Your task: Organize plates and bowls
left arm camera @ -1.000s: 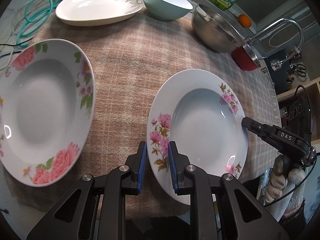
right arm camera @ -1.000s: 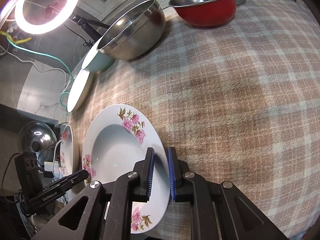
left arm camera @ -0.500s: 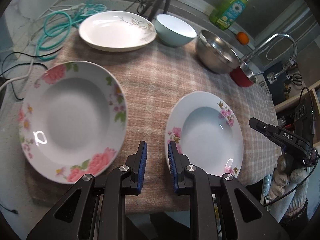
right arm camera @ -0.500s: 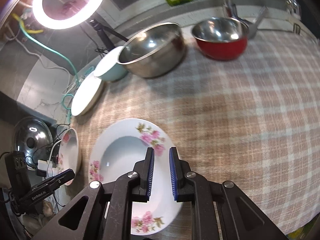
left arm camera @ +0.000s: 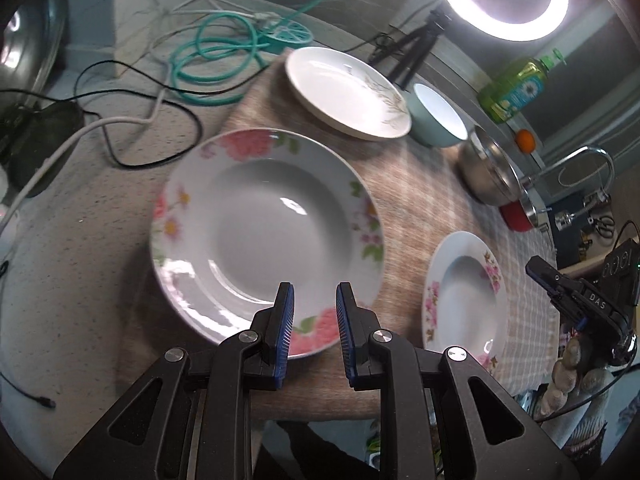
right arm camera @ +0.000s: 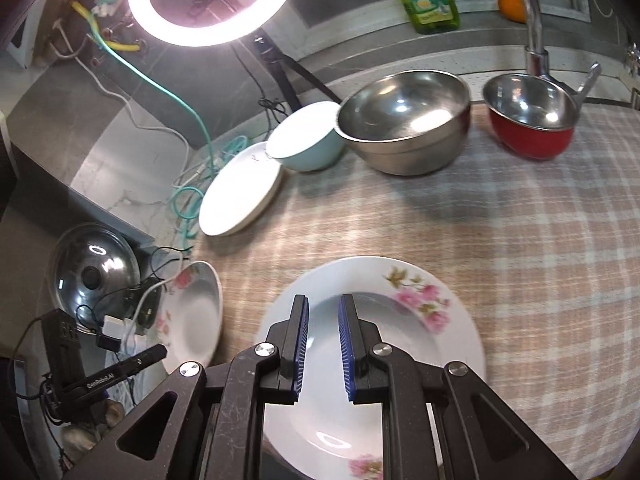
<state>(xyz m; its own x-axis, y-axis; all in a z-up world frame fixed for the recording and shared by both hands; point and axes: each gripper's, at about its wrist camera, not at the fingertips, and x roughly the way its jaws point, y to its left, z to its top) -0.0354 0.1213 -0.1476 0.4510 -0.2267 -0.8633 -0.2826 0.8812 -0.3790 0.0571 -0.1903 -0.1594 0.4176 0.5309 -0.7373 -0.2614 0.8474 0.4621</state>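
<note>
The surface under its checked cloth carries everything. Biggest of the dishes, the large rose plate lies at the cloth's left end, and my left claw now hangs over its near rim with fingers spread and holding nothing; a second ago it sat at the edge of the smaller pink-flower plate. That smaller plate lies flat near the front edge, and my right claw, which was closed on its rim a second ago, has lifted off and now hovers above its well, fingers parted and empty. Along the back stand the steel bowl, the white plate (its sprig pattern shows from the left), the teal bowl touching the steel one, or so it looks, and the red bowl.
</note>
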